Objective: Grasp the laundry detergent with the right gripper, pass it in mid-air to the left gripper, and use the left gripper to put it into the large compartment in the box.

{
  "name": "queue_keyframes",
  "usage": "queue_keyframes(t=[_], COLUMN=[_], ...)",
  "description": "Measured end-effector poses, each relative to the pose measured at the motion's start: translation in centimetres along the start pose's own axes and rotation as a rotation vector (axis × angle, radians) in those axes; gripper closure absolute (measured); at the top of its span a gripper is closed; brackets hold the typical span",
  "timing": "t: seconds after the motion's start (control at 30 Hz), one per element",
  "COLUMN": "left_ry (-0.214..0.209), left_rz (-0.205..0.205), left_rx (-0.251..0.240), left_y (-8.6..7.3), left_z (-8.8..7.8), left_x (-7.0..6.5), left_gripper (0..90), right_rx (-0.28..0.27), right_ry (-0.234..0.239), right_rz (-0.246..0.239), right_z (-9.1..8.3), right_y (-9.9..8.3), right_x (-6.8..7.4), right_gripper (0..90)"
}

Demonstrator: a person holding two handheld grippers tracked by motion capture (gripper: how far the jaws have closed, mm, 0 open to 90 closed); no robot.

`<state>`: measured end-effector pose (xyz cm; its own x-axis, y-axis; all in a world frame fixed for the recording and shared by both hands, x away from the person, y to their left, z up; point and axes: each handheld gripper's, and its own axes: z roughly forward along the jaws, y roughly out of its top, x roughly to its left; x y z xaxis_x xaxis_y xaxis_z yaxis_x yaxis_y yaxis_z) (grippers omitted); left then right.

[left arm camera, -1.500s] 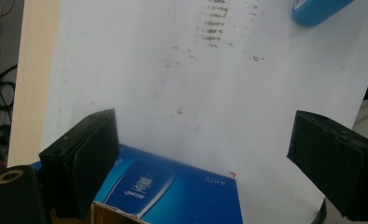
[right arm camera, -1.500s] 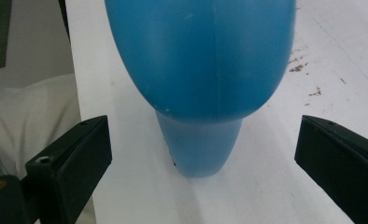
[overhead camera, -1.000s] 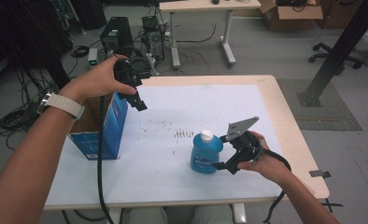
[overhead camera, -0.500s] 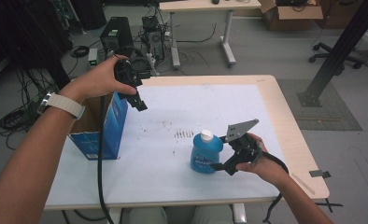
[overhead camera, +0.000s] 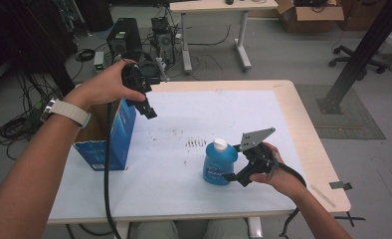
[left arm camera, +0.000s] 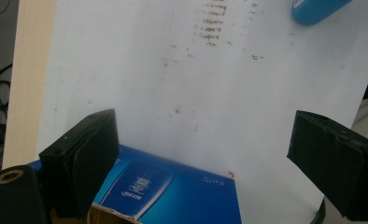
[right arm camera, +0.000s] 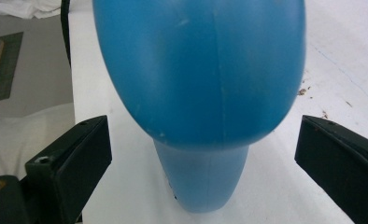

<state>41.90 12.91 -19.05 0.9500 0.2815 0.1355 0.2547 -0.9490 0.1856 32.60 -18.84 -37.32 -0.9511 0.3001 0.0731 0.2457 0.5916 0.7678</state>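
Two tools are up: the right tool (overhead camera: 234, 178), jaws apart, flanks a smooth, rounded blue plastic bottle (overhead camera: 219, 163) upright near the tabletop's (overhead camera: 283, 119) front edge. Jaws also apart, the left tool (overhead camera: 150, 110) hangs over a glossy blue cardboard box (overhead camera: 115, 139) at the left edge.

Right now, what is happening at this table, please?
A person works at a white table with a gripper in each hand. The right gripper is at the side of an upright blue bottle with a white cap. Its fingers are spread on either side of the bottle and do not press it yet. The left gripper hovers open and empty above an open blue box at the table's left edge. The bottle stands on the table, apart from the box.
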Motion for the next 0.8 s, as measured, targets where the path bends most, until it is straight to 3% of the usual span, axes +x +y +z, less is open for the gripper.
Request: queue_keyframes(t=[0.8], left_ry=[-0.004], left_rz=[-0.004], left_rx=[-0.004], left_y=[-0.2], left_z=[0.2], left_x=[0.1], left_gripper=[9.3], right_rx=[-0.025], right_ry=[0.006], right_rz=[-0.009], right_z=[1.4], right_y=[0.2], right_x=[0.2], right_gripper=[4.4])
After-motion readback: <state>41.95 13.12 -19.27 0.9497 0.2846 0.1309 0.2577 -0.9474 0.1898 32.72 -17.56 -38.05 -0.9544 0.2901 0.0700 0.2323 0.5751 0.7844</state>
